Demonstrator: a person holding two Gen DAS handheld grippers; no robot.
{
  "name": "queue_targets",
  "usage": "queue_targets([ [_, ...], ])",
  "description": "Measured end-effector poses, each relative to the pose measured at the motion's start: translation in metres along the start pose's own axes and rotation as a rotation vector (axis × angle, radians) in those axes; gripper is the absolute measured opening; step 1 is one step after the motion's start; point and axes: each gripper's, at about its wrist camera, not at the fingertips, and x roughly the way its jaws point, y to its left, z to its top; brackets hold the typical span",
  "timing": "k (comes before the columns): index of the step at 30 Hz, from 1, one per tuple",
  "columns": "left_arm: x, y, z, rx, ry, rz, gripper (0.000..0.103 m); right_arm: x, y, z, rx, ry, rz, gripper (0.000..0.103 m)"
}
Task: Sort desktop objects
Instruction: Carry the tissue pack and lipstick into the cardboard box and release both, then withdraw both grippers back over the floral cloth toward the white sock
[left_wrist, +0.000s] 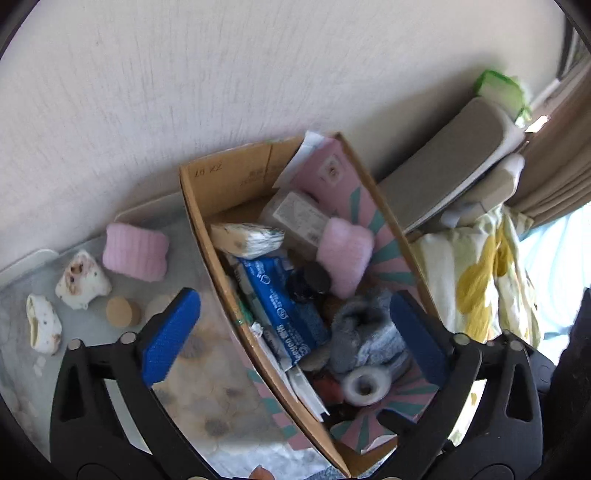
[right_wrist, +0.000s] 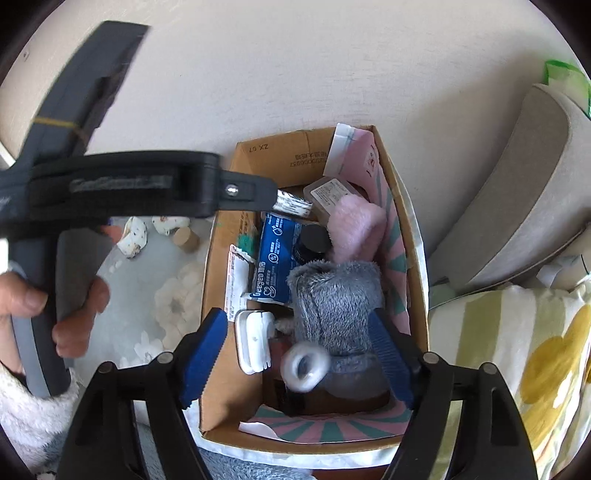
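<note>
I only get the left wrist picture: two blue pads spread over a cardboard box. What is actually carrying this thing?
Observer: A person's hand grips the handle of the left gripper; a fuzzy white sleeve shows at the wrist.
Operator: Is there a second one?
Observer: Yes. The right gripper hangs over the near end of the cardboard box. Its jaws are open, with the grey plush lying between them, unsqueezed.
Operator: Anything in the box I'm missing?
Observer: A white plastic piece lies just left of the grey plush, near the box's left wall.
</note>
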Motion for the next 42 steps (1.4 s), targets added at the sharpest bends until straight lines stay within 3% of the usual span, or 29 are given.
queue_targets([
  [9,-0.019,-0.005,-0.003,0.053,-0.025,0.02,0.102,0.003,0.006,-0.001,0.011,-0.007,-0.008,0.075],
  [12,-0.032,-0.002,-0.007,0.071,-0.056,0.065,0.102,0.001,0.012,-0.001,0.007,-0.011,-0.016,0.075],
  [20,-0.06,0.016,-0.019,0.099,-0.106,0.054,0.102,-0.009,0.039,0.001,-0.03,-0.033,-0.021,0.075],
  [32,-0.11,0.088,-0.042,-0.054,-0.204,0.052,0.102,-0.004,0.087,0.008,-0.118,-0.053,-0.027,0.075],
  [36,-0.126,0.115,-0.054,-0.087,-0.243,0.122,0.102,0.0,0.1,0.01,-0.125,-0.06,0.028,0.075],
  [42,-0.153,0.157,-0.075,-0.121,-0.314,0.234,0.103,0.01,0.128,0.011,-0.17,-0.058,0.033,0.075],
])
